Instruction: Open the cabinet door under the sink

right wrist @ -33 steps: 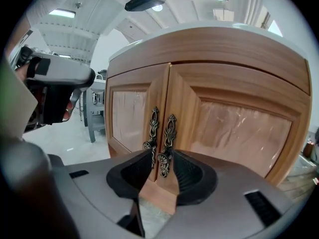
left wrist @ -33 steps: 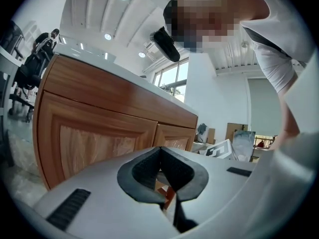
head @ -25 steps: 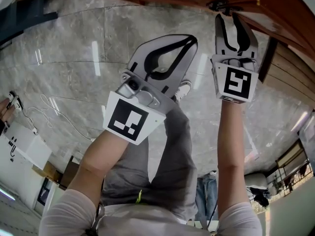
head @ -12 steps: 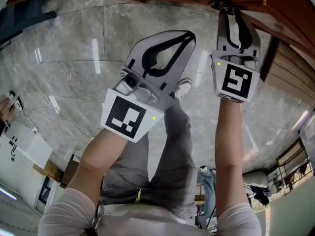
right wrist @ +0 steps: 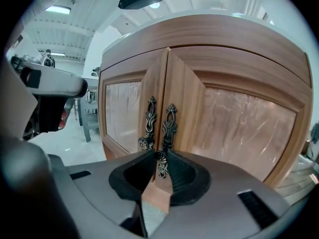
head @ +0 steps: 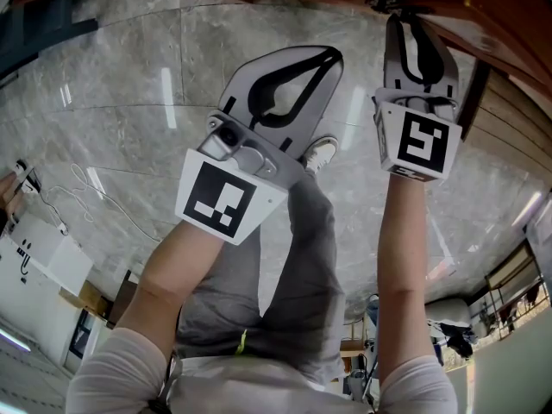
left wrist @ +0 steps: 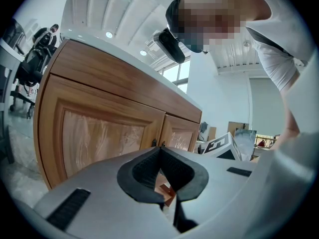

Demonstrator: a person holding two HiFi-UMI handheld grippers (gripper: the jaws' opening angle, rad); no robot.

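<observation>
Right gripper view: the right claw point(right wrist: 160, 153) has just been closing and grasps the right door's handle point(right wrist: 170, 121), neighbouring handle point(right wrist: 149, 118) just beside; left claw point(left wrist: 160, 150) clenched, empty

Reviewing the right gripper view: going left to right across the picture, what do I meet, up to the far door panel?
left gripper → left door panel → left handle → right handle → right door panel
</observation>
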